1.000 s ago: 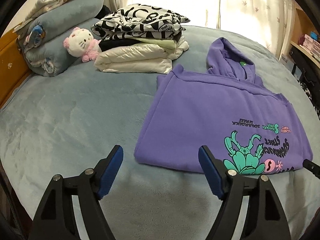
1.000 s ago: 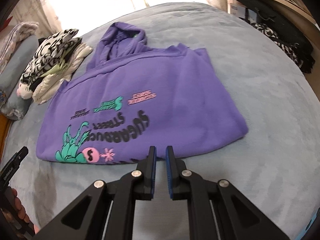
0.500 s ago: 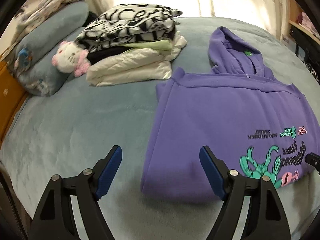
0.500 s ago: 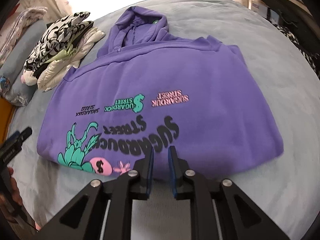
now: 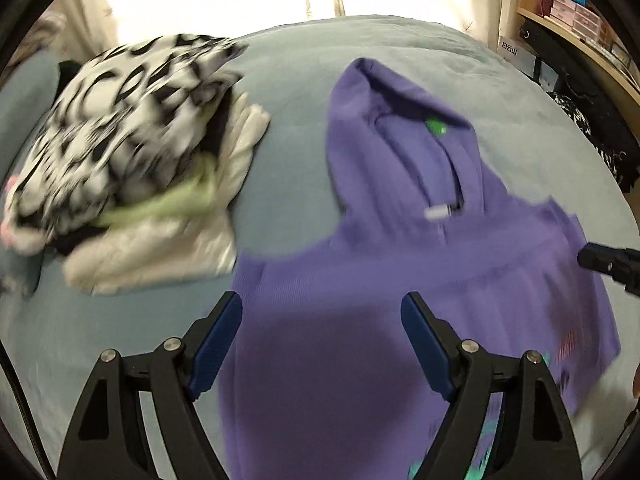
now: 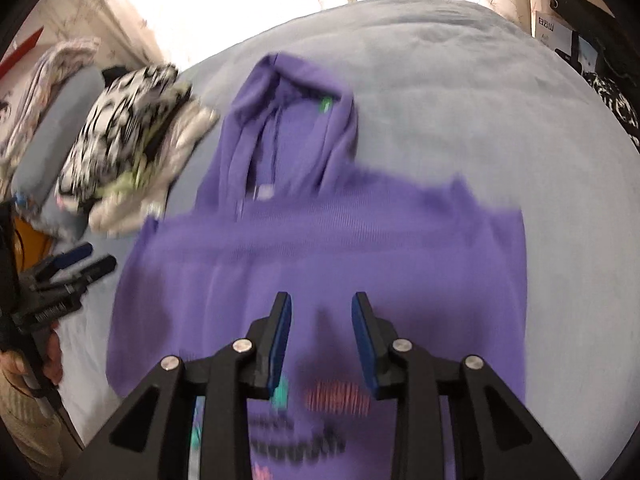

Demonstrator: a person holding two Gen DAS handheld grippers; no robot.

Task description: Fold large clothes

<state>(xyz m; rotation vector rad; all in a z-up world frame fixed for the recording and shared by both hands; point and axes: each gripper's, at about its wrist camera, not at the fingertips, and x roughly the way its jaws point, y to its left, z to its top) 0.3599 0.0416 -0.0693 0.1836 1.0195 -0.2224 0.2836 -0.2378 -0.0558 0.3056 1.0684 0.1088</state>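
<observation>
A purple hooded sweatshirt with printed lettering lies flat on the grey-blue plush bed, hood pointing away from both cameras. The left tool hangs over its left part with fingers spread wide, gripping nothing; the right tool is partly open over the chest print, also empty. A stack of folded clothes, topped by a black-and-white patterned garment, sits just left of the sweatshirt.
</observation>
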